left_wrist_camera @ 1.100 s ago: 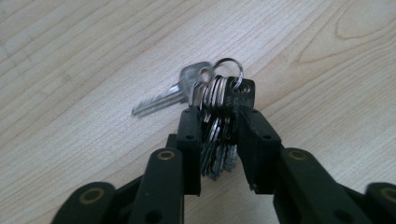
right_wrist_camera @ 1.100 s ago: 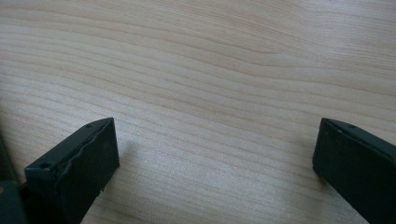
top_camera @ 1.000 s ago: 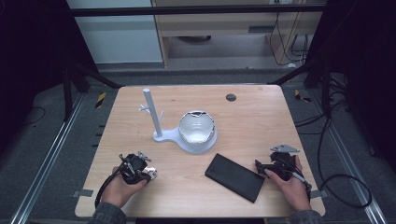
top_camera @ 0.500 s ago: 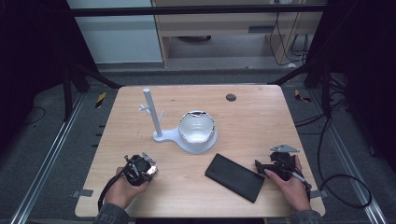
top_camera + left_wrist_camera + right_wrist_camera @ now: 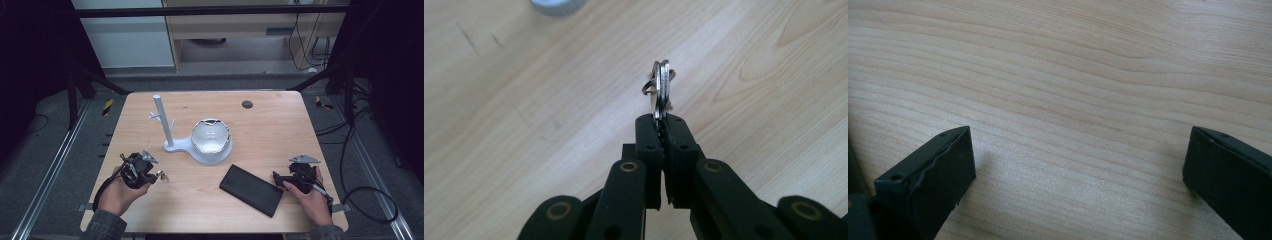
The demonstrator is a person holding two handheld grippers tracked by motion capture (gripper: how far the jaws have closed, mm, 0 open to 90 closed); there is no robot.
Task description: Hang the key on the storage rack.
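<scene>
High view: a wooden table (image 5: 280, 125) carries a white stand (image 5: 161, 122) with a tall post and short pegs, joined at its base to a white dish (image 5: 212, 142) with a shiny, reflective inside. A flat black case (image 5: 251, 189) lies toward the near right, and a small dark disc (image 5: 247, 104) sits near the far edge. The left gripper (image 5: 150, 175) is held in the person's left hand (image 5: 119, 192) at the near left, lifted off the wood; a small metallic object, probably the keys (image 5: 161, 175), shows at its tip, though it is tiny here. The right gripper (image 5: 280, 178) rests low in the right hand (image 5: 312, 197) at the near right, just beside the black case.

Left gripper view: the two black jaws are clenched on a bunch of flat silver keys (image 5: 663, 90) with a ring, seen edge-on and standing upright out of the tips, clear above the table surface. The rim of the white dish (image 5: 556, 5) shows at the top edge.

Right gripper view: the two jaws stand wide apart, released, with bare wood grain between them and nothing held
</scene>
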